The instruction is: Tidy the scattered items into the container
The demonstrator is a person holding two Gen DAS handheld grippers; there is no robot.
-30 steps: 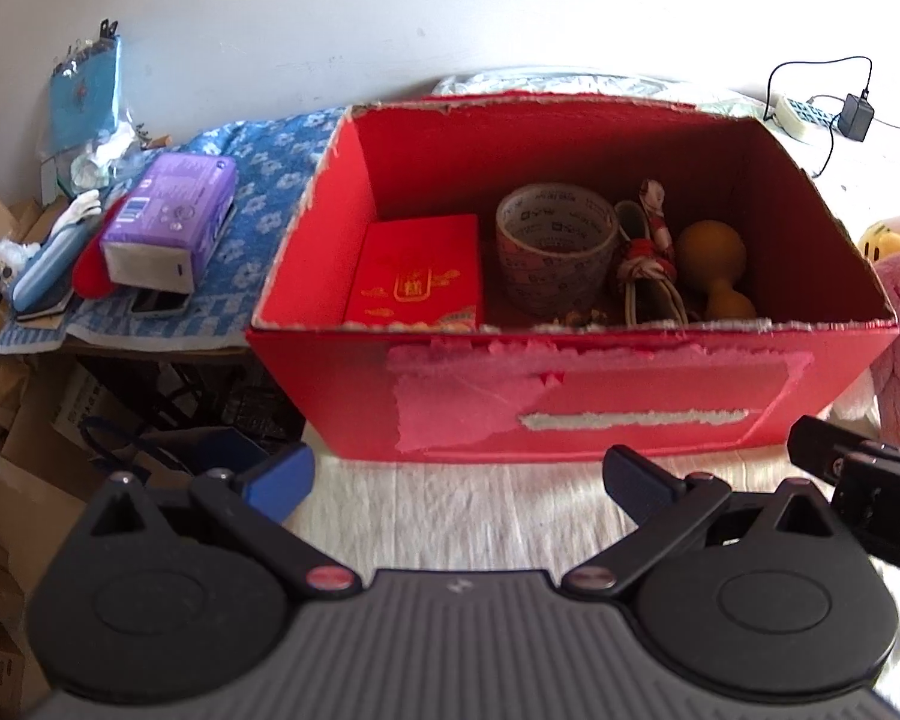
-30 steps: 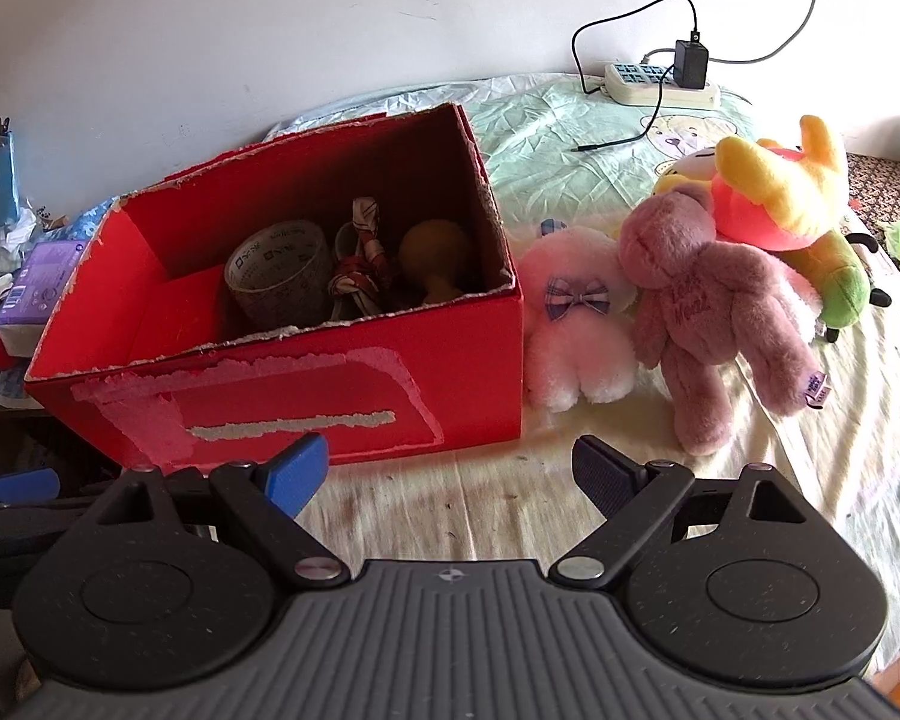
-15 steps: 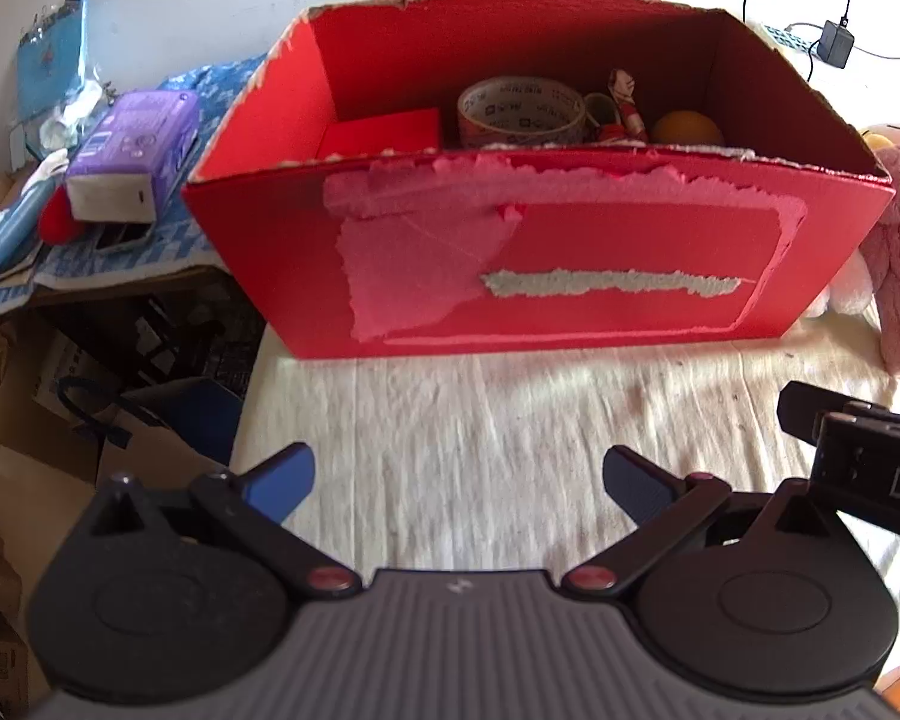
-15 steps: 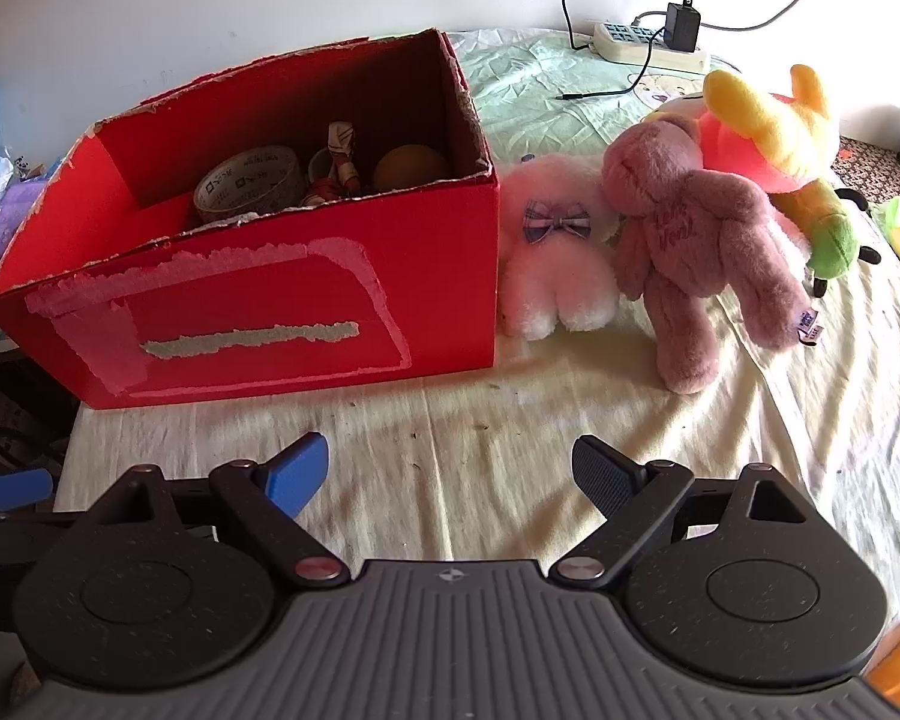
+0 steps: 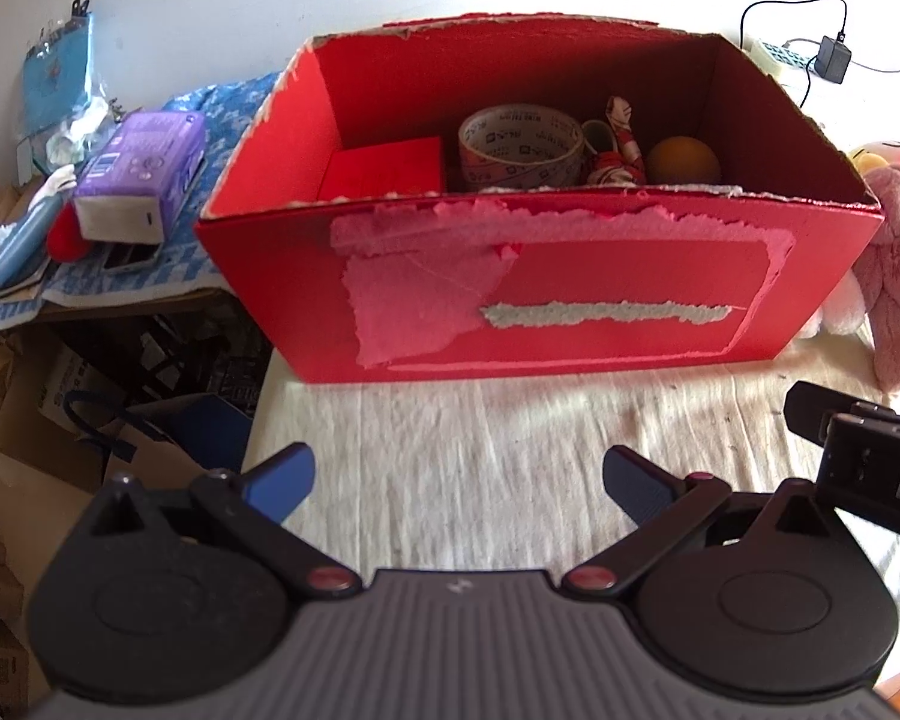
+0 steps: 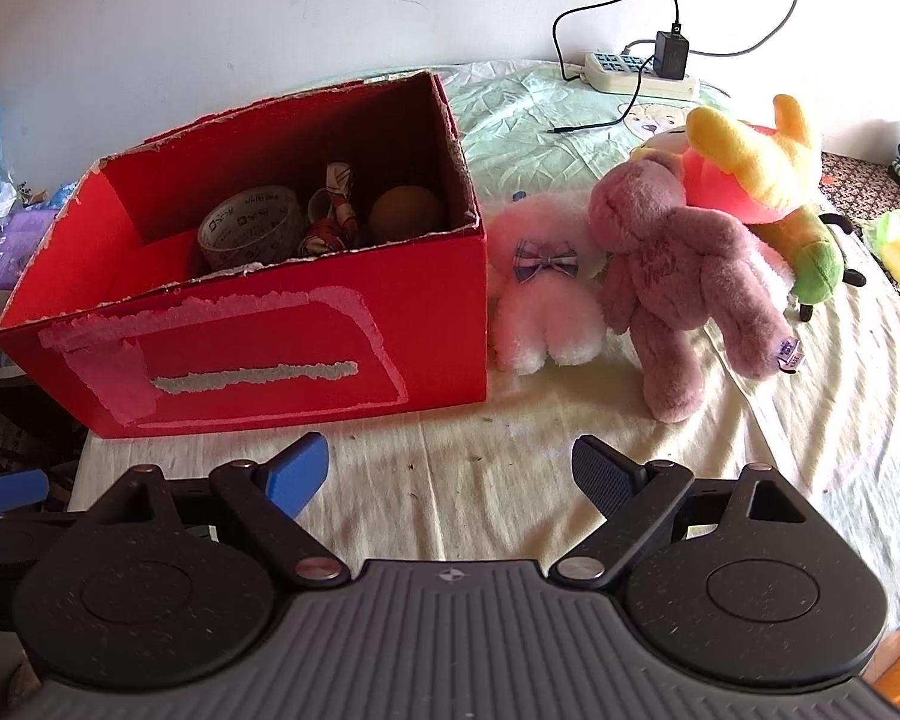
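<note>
Looking along your left gripper (image 5: 456,474), you have its jaws spread wide and empty above the pale cloth (image 5: 480,450). Straight ahead: one red cardboard box (image 5: 540,300), open-topped, its front face torn and patched. Contents, left to right: a flat red packet (image 5: 384,171); a roll of printed tape (image 5: 519,144); a knotted patterned cloth bundle (image 5: 621,144); an orange-brown ball (image 5: 684,159). Left of the box, on a blue patterned cloth: a purple tissue pack (image 5: 141,171). At the right edge: part of a mauve plush bear (image 5: 894,282), touching the box corner. Part of your other tool shows black at lower right.

Turning to your right gripper (image 6: 450,474), you have it likewise released, nothing between the fingers, poised over the cloth. The box (image 6: 306,336) stands left of centre. Outside it, still on the bed: a pale pink plush with a plaid bow (image 6: 540,294), touching the box's right wall; the mauve bear (image 6: 684,270), leaning against it; a yellow, red and green plush (image 6: 768,180) behind. Further back: a power strip with charger (image 6: 642,69).
</note>
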